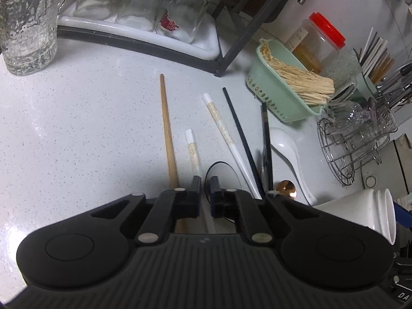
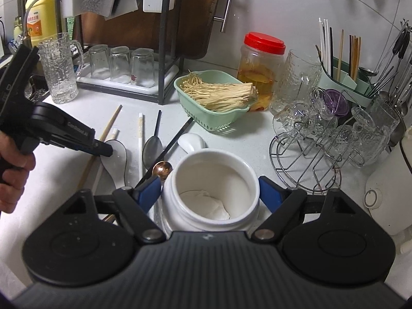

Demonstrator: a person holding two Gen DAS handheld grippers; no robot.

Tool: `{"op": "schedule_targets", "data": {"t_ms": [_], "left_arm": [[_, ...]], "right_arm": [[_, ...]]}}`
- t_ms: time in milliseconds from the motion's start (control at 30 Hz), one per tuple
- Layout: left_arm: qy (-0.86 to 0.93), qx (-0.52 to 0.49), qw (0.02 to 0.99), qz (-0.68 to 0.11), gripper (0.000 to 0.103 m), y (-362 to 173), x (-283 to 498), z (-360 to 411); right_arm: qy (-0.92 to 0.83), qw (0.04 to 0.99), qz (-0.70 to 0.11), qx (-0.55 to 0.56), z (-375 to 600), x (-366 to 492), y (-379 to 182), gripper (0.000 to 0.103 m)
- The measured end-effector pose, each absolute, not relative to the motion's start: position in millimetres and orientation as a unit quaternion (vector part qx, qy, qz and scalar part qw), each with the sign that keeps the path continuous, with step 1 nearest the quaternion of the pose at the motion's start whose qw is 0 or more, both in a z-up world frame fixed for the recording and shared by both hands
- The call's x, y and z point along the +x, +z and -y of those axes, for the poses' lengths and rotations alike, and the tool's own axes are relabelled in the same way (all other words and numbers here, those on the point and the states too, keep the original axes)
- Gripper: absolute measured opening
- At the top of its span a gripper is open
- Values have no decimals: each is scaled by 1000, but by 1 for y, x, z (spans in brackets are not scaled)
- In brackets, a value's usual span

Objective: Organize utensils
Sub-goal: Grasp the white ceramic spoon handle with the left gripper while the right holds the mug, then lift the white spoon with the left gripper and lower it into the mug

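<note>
Left gripper (image 1: 205, 183) clamps a white plastic chopstick (image 1: 191, 149) on the speckled white worktop (image 1: 90, 128); right gripper (image 2: 209, 190) grips a white ceramic jar (image 2: 211, 180).

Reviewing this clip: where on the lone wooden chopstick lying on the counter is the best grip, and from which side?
Probably mid-shaft on the wooden chopstick, from above, fingers straddling it crosswise. It lies flat on the counter, with bare surface on its left and a gap to the white chopstick on its right.
</note>
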State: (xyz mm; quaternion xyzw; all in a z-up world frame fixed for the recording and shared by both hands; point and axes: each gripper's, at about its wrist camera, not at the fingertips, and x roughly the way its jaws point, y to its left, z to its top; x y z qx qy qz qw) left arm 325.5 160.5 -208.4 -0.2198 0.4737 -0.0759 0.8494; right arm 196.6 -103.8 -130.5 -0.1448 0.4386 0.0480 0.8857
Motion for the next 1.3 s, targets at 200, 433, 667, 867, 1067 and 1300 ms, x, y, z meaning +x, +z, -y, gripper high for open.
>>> {"op": "schedule_targets", "data": {"t_ms": [200, 433, 667, 867, 1067, 1300], "left_arm": [[-87, -219, 849, -473, 4, -200, 324, -153], [-86, -180, 868, -454, 4, -172, 316, -134], [-72, -140, 888, -431, 4, -140, 300, -122], [-50, -114, 901, -416, 4, -117, 288, -109], [-31, -97, 914, -392, 4, -81, 280, -93], [-10, -78, 934, -349, 4, -31, 274, -77]], "right_arm": [[47, 885, -440, -146, 103, 197, -131, 83], [60, 877, -451, -156, 104, 200, -129, 83], [77, 875, -451, -161, 106, 199, -127, 83], [115, 877, -433, -171, 113, 194, -127, 90], [164, 871, -426, -181, 125, 186, -125, 93], [189, 872, -418, -170, 133, 183, -125, 86]]}}
